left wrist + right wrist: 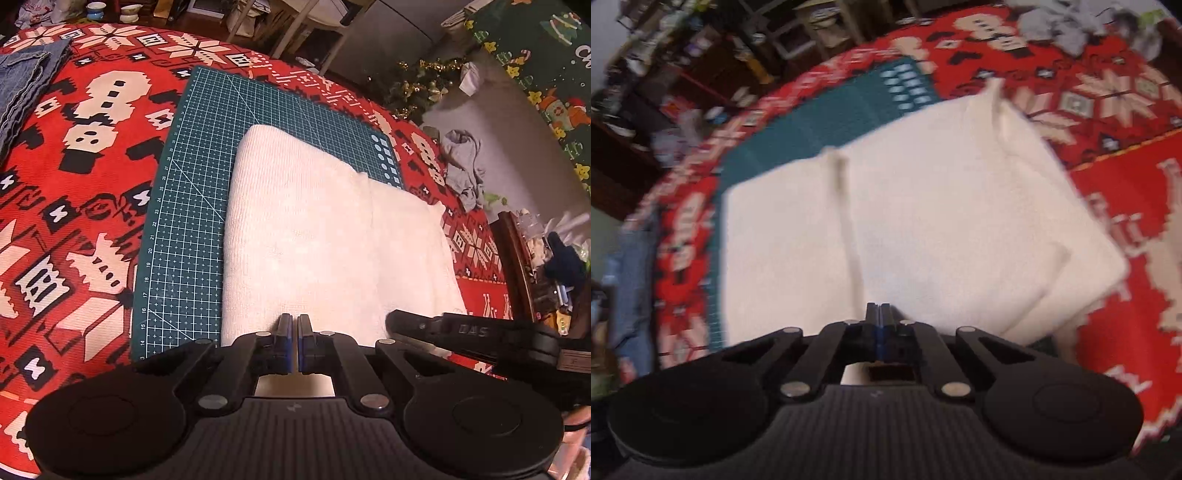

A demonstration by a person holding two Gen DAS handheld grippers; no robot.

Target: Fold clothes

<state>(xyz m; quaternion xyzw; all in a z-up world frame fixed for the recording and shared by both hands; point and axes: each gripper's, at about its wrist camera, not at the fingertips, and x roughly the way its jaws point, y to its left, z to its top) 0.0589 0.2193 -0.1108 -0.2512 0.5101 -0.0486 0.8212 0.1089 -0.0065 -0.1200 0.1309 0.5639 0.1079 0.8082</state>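
Closest to my left lens, the left gripper (294, 317) is sitting with its blue-lined jaws pressed almost together over the near edge of the white towel (332, 236); I cannot tell whether any cloth is caught between them. On my right feed, which is coming through blurred, the right gripper (878, 306) is showing its jaws pressed fully together above the same towel's near edge, and again I cannot tell if fabric is pinched. That towel is lying folded on the green cutting mat (192, 206), with its right part spilling off the mat onto the red patterned tablecloth (74, 184) — a raised seam is running across it in the right view. Folded denim (22, 85) is resting at the cloth's far left edge. Beyond the table, I am seeing a grey garment (461, 166) lying crumpled on a pale surface, tinsel-trimmed greenery (417, 88) — and cluttered shelves (683, 74) behind.
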